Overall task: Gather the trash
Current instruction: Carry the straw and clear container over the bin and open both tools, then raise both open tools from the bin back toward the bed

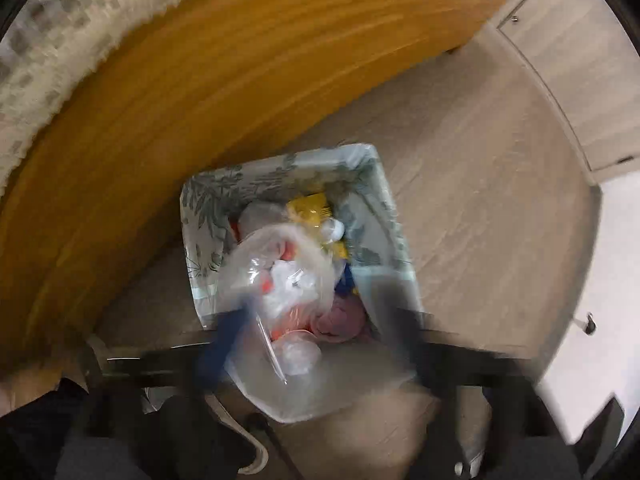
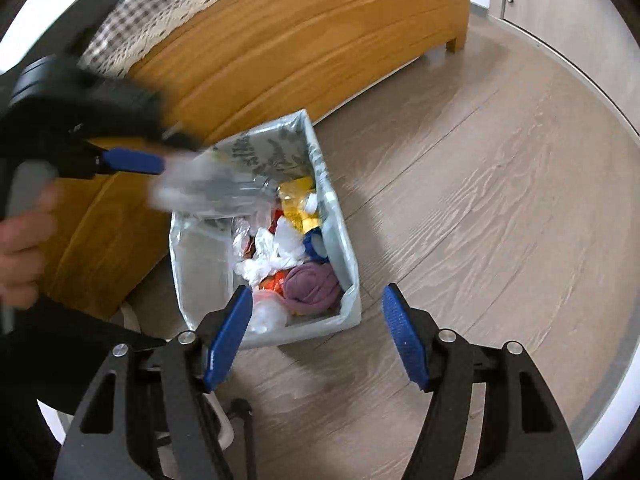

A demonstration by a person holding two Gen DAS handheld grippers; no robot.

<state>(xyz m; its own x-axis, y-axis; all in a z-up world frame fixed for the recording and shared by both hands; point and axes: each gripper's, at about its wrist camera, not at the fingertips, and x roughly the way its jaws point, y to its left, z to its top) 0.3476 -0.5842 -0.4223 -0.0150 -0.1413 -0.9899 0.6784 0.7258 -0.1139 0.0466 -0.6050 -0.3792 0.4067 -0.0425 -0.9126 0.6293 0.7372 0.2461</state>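
A rectangular bin (image 1: 280, 165) (image 2: 347, 312) with a leaf-print liner stands on the floor, holding yellow wrappers (image 2: 295, 194), crumpled white paper (image 2: 272, 252), a purple cloth (image 2: 312, 286) and other scraps. My left gripper (image 1: 316, 332) points straight down over it, blurred, jaws wide apart. A clear plastic bag (image 1: 280, 280) (image 2: 208, 190) hangs loose between them over the bin, and the pads do not press on it. In the right wrist view, one blue finger (image 2: 132, 162) of the left gripper shows just above the bag. My right gripper (image 2: 316, 314) is open and empty at the bin's near end.
A wooden bed frame (image 1: 200, 80) (image 2: 280, 40) with a checked, lace-edged cover (image 2: 160, 12) stands right behind the bin. Pale wood floor (image 2: 480, 200) spreads to the right. Cupboard doors (image 1: 580, 60) line the far right. A hand (image 2: 20, 248) grips the left tool.
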